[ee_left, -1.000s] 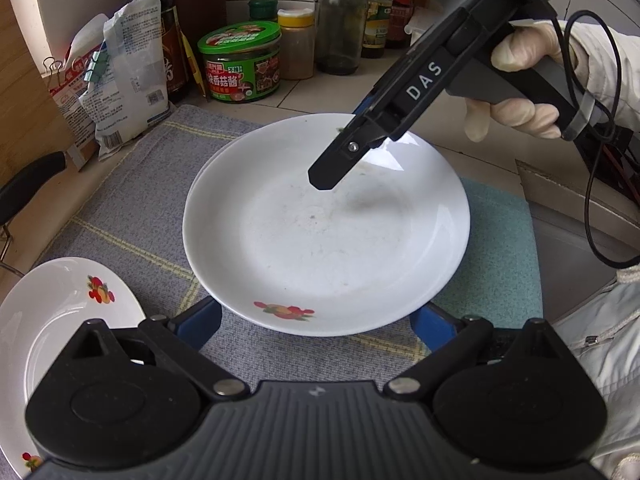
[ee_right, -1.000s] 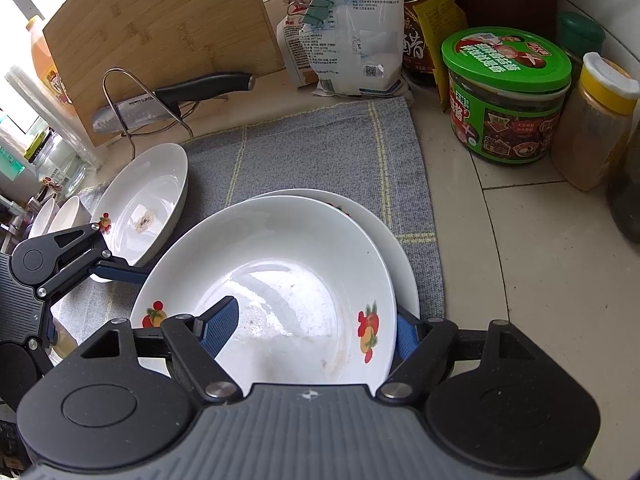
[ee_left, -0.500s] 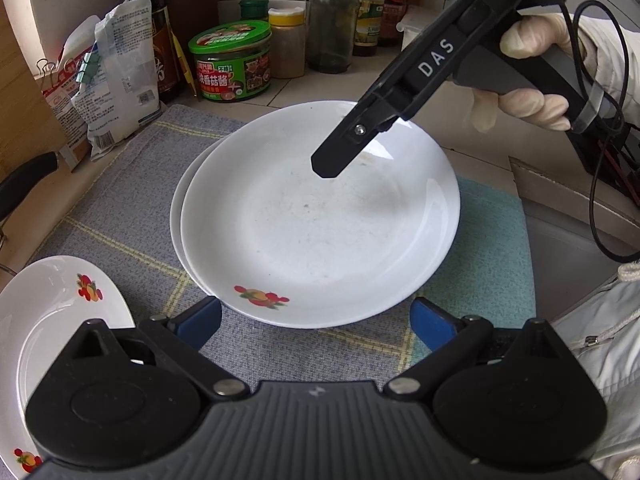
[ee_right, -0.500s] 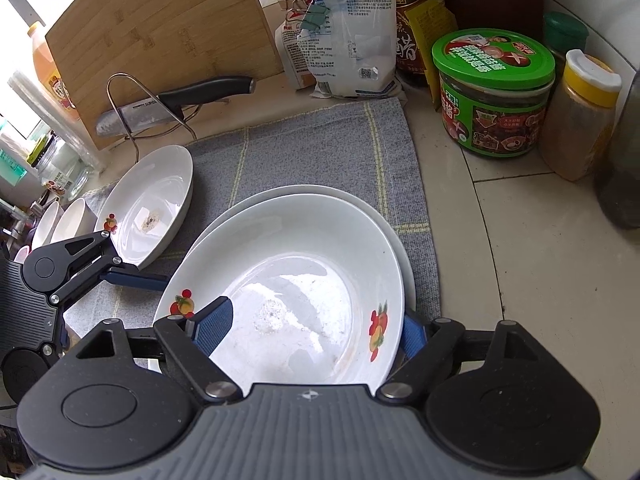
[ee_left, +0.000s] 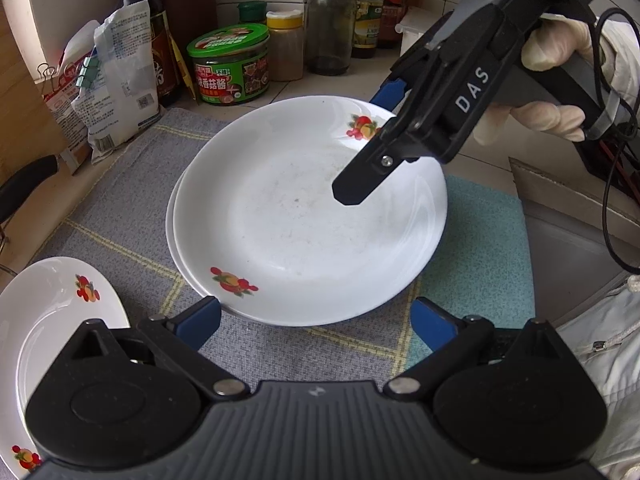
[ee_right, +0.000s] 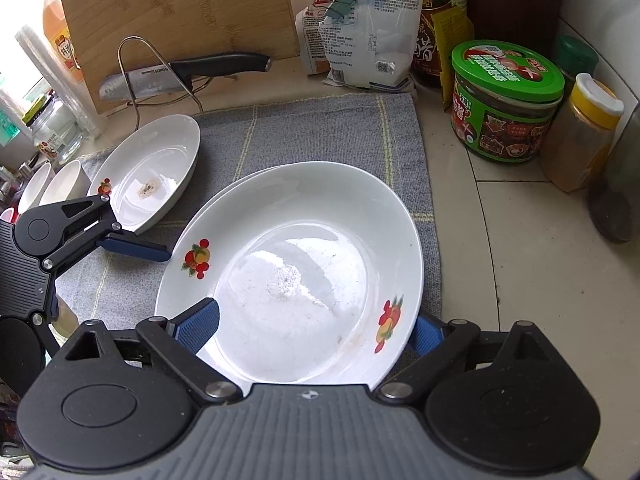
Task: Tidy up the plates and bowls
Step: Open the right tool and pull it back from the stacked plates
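Two white plates with fruit decals lie stacked on a grey cloth; the top plate (ee_left: 304,216) (ee_right: 296,272) sits slightly off-centre on the lower plate (ee_left: 173,216). My right gripper (ee_right: 312,330) straddles the top plate's rim. Its jaws are opening: one blue pad hangs over the plate's inside, the other stands outside the rim, and neither presses on it. My left gripper (ee_left: 316,320) stands open at the opposite rim, pads apart from the plate. A third decorated plate (ee_right: 152,172) (ee_left: 52,320) lies alone to the side, and small white bowls (ee_right: 52,184) stand beyond it.
A knife on a wire rack (ee_right: 180,72) leans against a wooden cutting board (ee_right: 180,8). A green-lidded jar (ee_right: 504,100), a yellow-capped jar (ee_right: 580,132), bags and bottles line the back wall. A teal cloth (ee_left: 480,240) and a sink edge (ee_left: 568,216) lie beyond the plates.
The right gripper's jaws have spread wide apart and let go of the top plate, which has settled onto the lower plate. The left gripper has stayed put.
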Demonstrator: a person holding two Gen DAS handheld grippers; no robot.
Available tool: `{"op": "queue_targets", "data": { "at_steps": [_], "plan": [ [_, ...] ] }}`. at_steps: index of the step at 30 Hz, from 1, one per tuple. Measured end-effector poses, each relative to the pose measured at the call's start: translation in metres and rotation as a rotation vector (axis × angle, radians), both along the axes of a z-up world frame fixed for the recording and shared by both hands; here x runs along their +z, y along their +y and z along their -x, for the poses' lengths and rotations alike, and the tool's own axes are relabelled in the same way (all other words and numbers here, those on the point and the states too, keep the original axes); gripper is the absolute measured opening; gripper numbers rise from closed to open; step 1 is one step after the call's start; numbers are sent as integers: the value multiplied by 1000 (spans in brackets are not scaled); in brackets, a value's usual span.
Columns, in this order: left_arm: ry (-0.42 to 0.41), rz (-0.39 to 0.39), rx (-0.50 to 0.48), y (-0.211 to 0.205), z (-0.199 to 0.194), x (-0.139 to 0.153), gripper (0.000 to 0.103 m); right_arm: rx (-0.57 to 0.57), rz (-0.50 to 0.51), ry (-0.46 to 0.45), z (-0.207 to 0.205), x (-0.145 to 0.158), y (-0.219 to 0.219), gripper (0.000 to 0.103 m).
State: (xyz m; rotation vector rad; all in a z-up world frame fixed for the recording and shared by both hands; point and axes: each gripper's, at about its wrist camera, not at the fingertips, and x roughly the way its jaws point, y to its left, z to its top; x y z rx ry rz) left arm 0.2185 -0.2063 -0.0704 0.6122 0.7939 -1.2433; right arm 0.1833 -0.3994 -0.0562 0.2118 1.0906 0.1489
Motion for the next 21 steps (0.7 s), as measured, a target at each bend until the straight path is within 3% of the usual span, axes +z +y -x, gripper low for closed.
{"op": "queue_targets", "data": {
  "at_steps": [4,9,15,21],
  "plan": [
    [-9,5,10,0,1,0,100,-14,36,22,3,-3,-1,103],
    [-28,20,53,0,-1,0,101,3,79,-55,16,5,4,103],
    [-64,62,144,9,1,7,101,24,182,-115,28,7,21,103],
    [-121,104,284,36,13,21,101,27,190,-163,35,16,40,103]
  ]
}}
